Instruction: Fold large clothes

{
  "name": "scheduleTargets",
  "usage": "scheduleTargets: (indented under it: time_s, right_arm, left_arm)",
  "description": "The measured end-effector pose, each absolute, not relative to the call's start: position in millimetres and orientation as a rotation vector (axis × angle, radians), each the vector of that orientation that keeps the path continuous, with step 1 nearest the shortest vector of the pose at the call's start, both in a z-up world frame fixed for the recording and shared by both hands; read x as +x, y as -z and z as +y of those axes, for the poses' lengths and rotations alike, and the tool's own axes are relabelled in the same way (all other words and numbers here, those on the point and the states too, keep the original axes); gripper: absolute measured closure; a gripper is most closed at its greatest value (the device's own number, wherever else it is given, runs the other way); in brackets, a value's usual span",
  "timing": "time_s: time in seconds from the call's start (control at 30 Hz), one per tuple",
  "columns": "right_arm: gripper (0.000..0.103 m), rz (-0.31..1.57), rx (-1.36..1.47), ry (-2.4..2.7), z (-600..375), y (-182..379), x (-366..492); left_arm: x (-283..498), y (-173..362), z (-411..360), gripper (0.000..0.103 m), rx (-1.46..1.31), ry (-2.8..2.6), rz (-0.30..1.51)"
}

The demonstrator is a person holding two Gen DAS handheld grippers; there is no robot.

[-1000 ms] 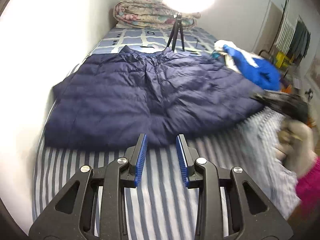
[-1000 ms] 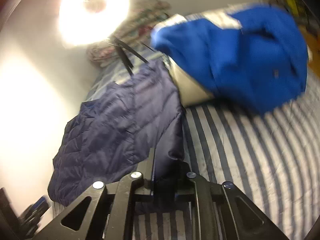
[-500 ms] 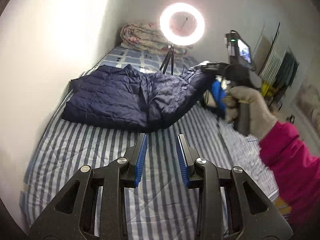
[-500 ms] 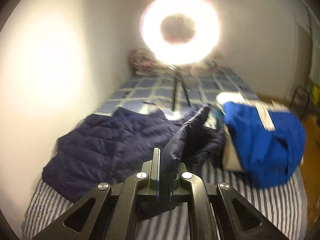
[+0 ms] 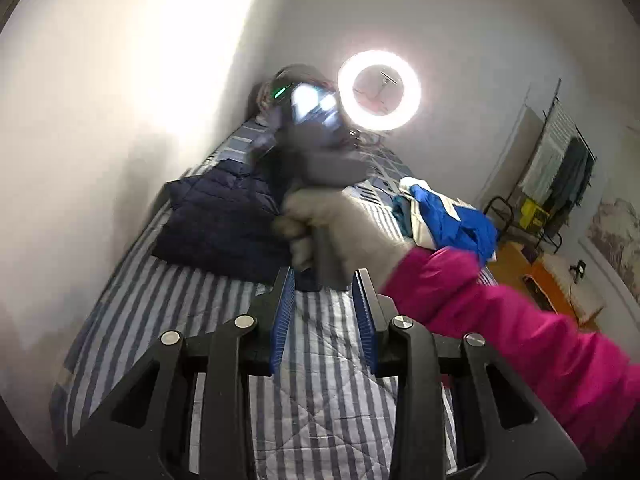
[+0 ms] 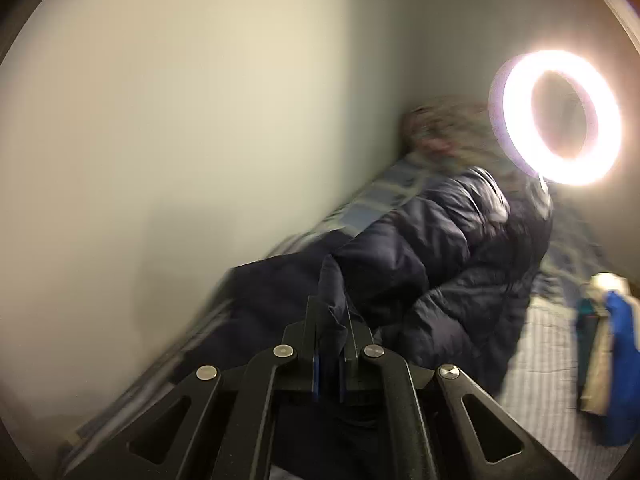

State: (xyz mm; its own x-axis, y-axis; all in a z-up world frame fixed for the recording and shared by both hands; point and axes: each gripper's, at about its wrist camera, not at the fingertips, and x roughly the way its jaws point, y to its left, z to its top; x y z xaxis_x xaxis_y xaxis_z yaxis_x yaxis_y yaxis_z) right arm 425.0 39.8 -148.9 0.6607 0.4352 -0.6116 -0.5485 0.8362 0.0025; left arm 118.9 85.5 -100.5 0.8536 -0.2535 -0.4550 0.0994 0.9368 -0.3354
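Observation:
A navy quilted down jacket [image 5: 224,216] lies on the striped bed by the left wall. My left gripper [image 5: 324,284] is open and empty, held above the striped sheet in front of the jacket. My right gripper [image 6: 330,316] is shut on a fold of the navy jacket [image 6: 440,256] and lifts that side up over the rest of it. In the left wrist view the right hand's glove and gripper handle [image 5: 324,216] hide the jacket's right part.
A lit ring light [image 5: 379,90] on a tripod stands at the bed's far end, by a rolled floral quilt [image 6: 448,124]. A blue and white garment [image 5: 448,216] lies at the bed's right edge. A white wall [image 5: 100,120] runs along the left.
My right gripper has carried the jacket's right side up and leftward over the body, toward the wall. My left gripper has tilted upward and stays open.

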Motion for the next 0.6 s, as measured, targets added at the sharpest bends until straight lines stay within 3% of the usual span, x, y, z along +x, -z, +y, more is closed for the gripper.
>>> scheduleTargets:
  time_s: [0.27,0.47,0.57,0.6]
  right_arm:
    - [0.099,0.806,-0.360,-0.724,144.4,263.8,410.5]
    - [0.099,0.812,-0.365,-0.745,150.4,276.1,406.7]
    - [0.091,0.819,-0.301,-0.792,139.5,261.9,407.1]
    - [0.076,0.815,-0.284,-0.810,137.1,256.1,405.9]
  left_arm:
    - [122.9,106.6,110.9,0.073,-0.342,0.127,0.529]
    - [124.1,108.4,115.6,0.073,-0.352,0.111,0.525]
    - [124.1,109.5,113.9,0.073,-0.348,0.119,0.526]
    - [123.4,109.2,112.6,0.073,-0.340,0.117,0.522]
